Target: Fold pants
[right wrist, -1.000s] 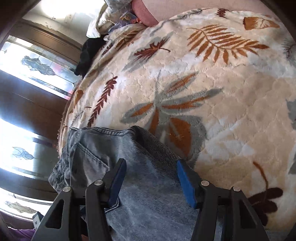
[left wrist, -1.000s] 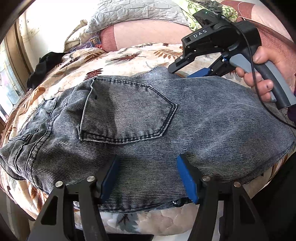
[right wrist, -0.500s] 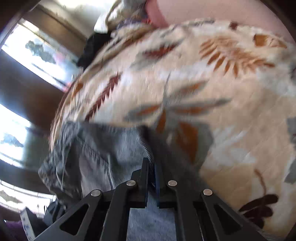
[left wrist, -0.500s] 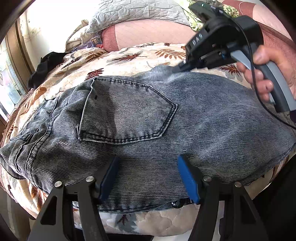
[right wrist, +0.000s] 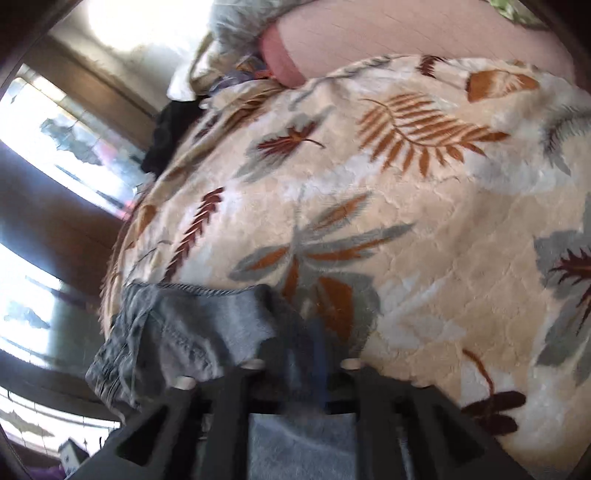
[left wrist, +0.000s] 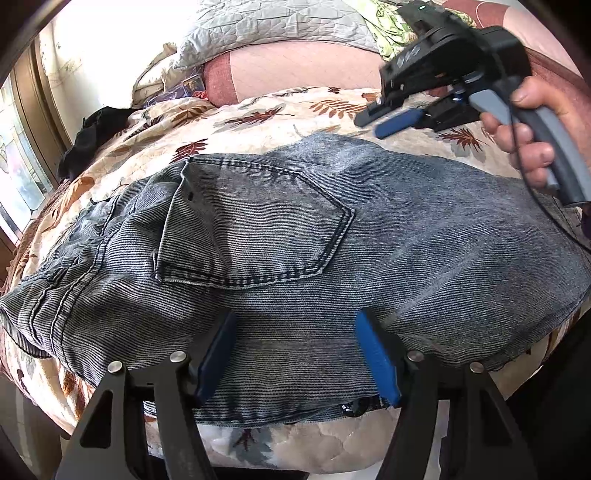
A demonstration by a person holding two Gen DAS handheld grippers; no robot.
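Grey-blue jeans (left wrist: 295, 236) lie folded across the bed, back pocket (left wrist: 255, 225) facing up. My left gripper (left wrist: 295, 354) is open, its blue pads resting on the jeans' near edge. My right gripper (left wrist: 388, 123) hovers above the far edge of the jeans, lifted clear of the denim, with its fingers close together and nothing between them. In the right wrist view the right gripper (right wrist: 306, 354) is blurred, its fingers nearly together above the jeans (right wrist: 192, 332).
A leaf-patterned cream blanket (right wrist: 406, 221) covers the bed. Pillows (left wrist: 273, 29) and a pink headboard cushion (left wrist: 303, 70) lie at the far end. A black garment (left wrist: 92, 136) sits by the window at left.
My right gripper closed near the jeans' far edge, then lifted up and back off the denim without cloth. The left gripper stayed put and open.
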